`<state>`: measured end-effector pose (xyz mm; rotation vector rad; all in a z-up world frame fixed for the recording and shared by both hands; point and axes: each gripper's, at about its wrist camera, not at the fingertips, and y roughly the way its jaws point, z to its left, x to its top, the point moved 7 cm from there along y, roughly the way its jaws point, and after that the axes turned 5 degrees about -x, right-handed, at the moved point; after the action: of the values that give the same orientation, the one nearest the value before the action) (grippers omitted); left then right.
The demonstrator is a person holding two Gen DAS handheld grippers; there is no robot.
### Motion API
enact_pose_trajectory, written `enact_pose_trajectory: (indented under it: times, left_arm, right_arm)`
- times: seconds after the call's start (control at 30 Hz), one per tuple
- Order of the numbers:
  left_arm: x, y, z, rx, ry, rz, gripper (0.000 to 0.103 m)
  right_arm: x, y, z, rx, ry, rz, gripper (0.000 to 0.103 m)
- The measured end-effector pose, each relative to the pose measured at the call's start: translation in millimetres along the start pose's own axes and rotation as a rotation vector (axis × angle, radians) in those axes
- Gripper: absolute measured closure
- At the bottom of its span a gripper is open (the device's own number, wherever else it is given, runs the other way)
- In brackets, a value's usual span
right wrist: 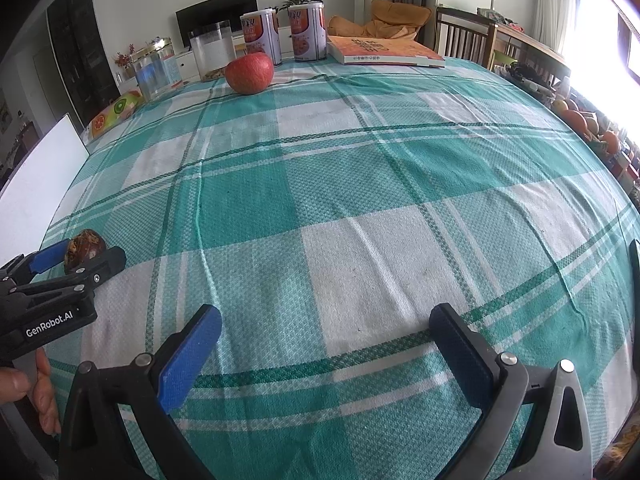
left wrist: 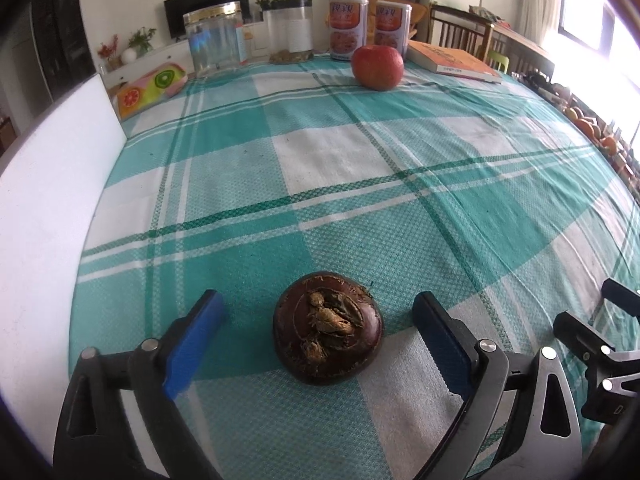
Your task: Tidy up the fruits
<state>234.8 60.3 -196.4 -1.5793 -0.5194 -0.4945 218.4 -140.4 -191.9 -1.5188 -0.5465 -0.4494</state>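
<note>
A dark brown mangosteen (left wrist: 327, 328) lies on the green checked tablecloth (left wrist: 340, 184), stem end up, between the fingers of my left gripper (left wrist: 320, 320). The gripper is open, with gaps on both sides of the fruit. A red apple (left wrist: 377, 66) stands at the far side of the table. In the right wrist view the mangosteen (right wrist: 85, 249) and the left gripper (right wrist: 84, 254) show at the left edge, and the apple (right wrist: 249, 72) is far ahead. My right gripper (right wrist: 326, 330) is open and empty over the cloth.
At the table's far edge stand two orange-labelled cans (left wrist: 347, 28), two clear jars (left wrist: 214, 42), an orange book (left wrist: 454, 60) and a fruit-print pack (left wrist: 150, 88). A white board (left wrist: 48, 184) borders the left side. Oranges (left wrist: 588, 124) lie beyond the right edge.
</note>
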Motion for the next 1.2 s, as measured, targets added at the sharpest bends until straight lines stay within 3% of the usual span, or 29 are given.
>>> enact_pose_trajectory:
  times: [0.5,0.6,0.73,0.87,1.0,1.17,1.2]
  left_arm:
    - [-1,2,0,-0.002,-0.005,0.007,0.002]
    - [-1,2,0,-0.002,-0.006,0.007,0.002]
    - [-1,2,1,0.000,-0.006,0.007,0.001]
    - [-1,2,1,0.004,-0.007,0.007,0.001]
    - [-1,2,1,0.004,-0.008,0.007,0.001]
    - [-1,2,1,0.005,-0.010,0.007,0.000]
    - [-1,2,1,0.004,-0.010,0.007,0.000]
  right_arm:
    - [-1,2,3,-0.019,-0.030,0.016,0.000]
    - [9,4,1,0.041,-0.015,0.036,0.000]
    - [70,24,5,0.150,0.057,0.032,0.000]
    - [161,55,44,0.209,-0.003,-0.038,0.000]
    - [226,103,85,0.178,-0.072,-0.049,0.000]
    - [261,146,115,0.139,-0.137,-0.036,0.002]
    - [261,150,119,0.134,-0.162,-0.028,0.022]
